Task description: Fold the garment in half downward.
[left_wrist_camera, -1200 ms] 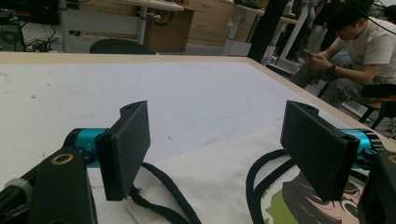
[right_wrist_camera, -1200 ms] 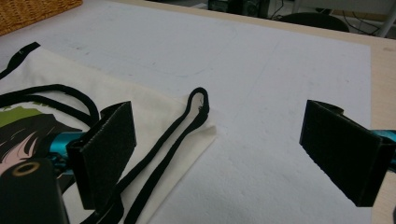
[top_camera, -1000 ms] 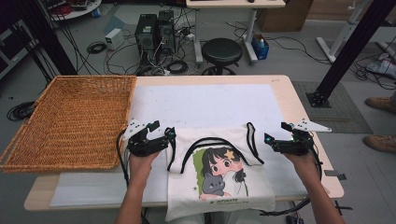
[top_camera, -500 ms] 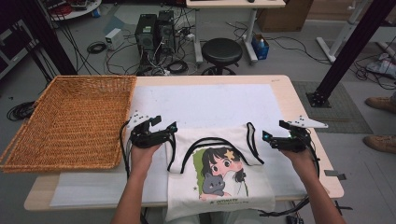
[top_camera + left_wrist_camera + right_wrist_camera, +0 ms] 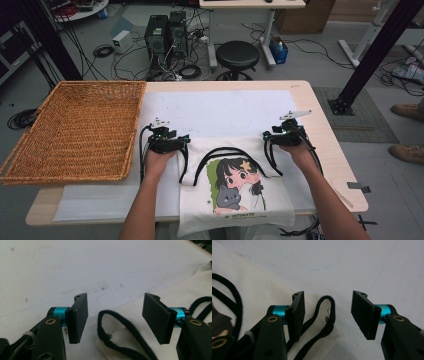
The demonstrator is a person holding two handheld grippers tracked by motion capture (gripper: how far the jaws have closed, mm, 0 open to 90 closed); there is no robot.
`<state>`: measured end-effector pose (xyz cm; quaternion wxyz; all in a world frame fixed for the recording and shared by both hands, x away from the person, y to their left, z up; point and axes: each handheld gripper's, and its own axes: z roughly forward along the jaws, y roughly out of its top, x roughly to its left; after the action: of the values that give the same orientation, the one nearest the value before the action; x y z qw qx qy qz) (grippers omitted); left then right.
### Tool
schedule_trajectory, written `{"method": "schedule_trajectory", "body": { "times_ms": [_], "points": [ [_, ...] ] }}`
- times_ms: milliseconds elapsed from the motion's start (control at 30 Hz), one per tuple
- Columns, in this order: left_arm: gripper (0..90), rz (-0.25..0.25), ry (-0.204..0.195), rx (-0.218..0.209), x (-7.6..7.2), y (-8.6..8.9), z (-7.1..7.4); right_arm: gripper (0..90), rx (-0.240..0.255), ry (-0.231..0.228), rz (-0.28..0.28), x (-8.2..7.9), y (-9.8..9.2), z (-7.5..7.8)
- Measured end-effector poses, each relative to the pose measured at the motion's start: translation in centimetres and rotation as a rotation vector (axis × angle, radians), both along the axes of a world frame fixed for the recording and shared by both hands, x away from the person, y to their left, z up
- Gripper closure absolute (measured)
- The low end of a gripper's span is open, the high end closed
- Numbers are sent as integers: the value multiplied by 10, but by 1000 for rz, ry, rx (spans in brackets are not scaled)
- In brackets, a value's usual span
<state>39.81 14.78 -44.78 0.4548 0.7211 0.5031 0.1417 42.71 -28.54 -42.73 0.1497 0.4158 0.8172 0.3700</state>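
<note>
On white table cover (image 5: 225, 110), bag corners (image 5: 117, 322) sit between both tools' jaws.

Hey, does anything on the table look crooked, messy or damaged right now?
Only small things. The tote bag hangs past the table's near edge, and its black straps lie looped loosely on the print. A few frayed threads show on the strap between the right hand-held gripper's open jaws. Nothing looks spilled or broken.
</note>
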Motion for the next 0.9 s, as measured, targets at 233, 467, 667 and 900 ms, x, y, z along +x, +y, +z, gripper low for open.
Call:
{"method": "schedule_trajectory", "body": {
  "times_ms": [233, 467, 667, 900],
  "points": [
    [604, -34, 37, 66, -1, 0, -4, 641, -54, 69, 47, 2, 3, -13],
    [861, -89, 69, -28, -12, 3, -6, 858, -56, 91, 106, -6, 5, -10],
    [865, -19, -62, -191, -11, 14, 14, 861, 33, -54, 78, -15, -4, 3],
    [866, 3, -141, -191, 19, 12, 43, 861, 106, -161, 16, -5, -9, 19]
  ]
}}
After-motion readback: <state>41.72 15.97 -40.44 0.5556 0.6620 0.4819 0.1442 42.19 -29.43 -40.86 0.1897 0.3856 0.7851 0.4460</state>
